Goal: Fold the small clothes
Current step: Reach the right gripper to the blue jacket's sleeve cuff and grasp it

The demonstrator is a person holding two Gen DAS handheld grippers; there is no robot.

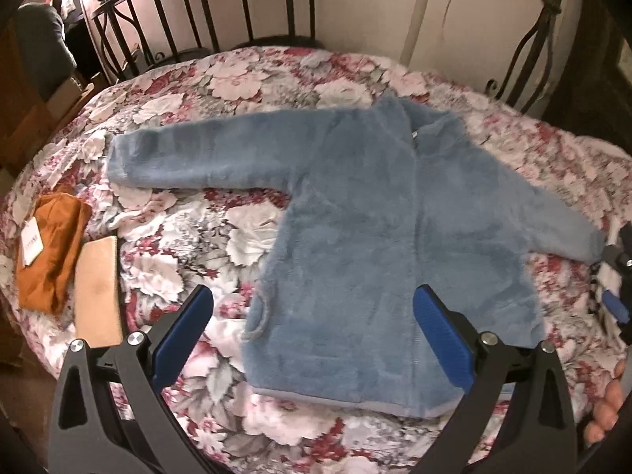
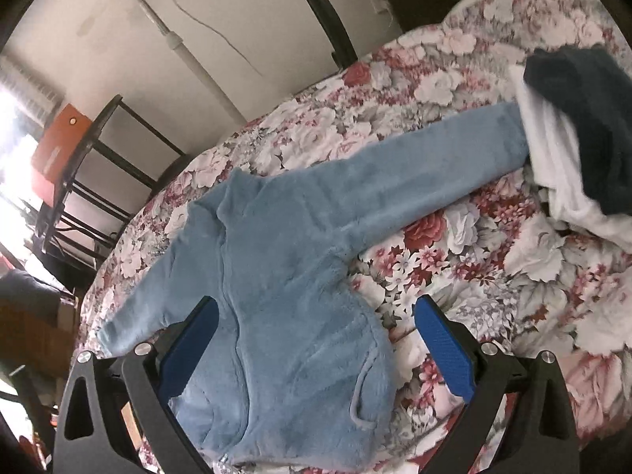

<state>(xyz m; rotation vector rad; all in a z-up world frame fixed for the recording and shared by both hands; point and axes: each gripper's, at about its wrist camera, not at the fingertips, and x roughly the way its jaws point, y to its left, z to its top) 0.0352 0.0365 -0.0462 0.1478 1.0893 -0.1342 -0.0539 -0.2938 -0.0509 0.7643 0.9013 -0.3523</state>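
Note:
A fluffy blue jacket [image 1: 375,229] lies spread flat on the flowered bedspread [image 1: 189,229], front up, both sleeves stretched out sideways. My left gripper [image 1: 312,335] hovers open over its lower hem, nothing between the blue pads. In the right wrist view the same blue jacket [image 2: 276,284] lies under my right gripper [image 2: 316,343], which is open above the pocket side of the body and holds nothing. The right gripper [image 1: 618,276] also shows at the far right edge of the left wrist view, by the sleeve cuff.
A folded orange garment [image 1: 51,249] with a tag and a tan flat board [image 1: 96,292] lie at the bed's left edge. A pile of white and dark clothes [image 2: 572,138] covers the far sleeve's cuff. A metal bed frame [image 1: 205,12] stands behind, and fingers [image 1: 608,407] show at right.

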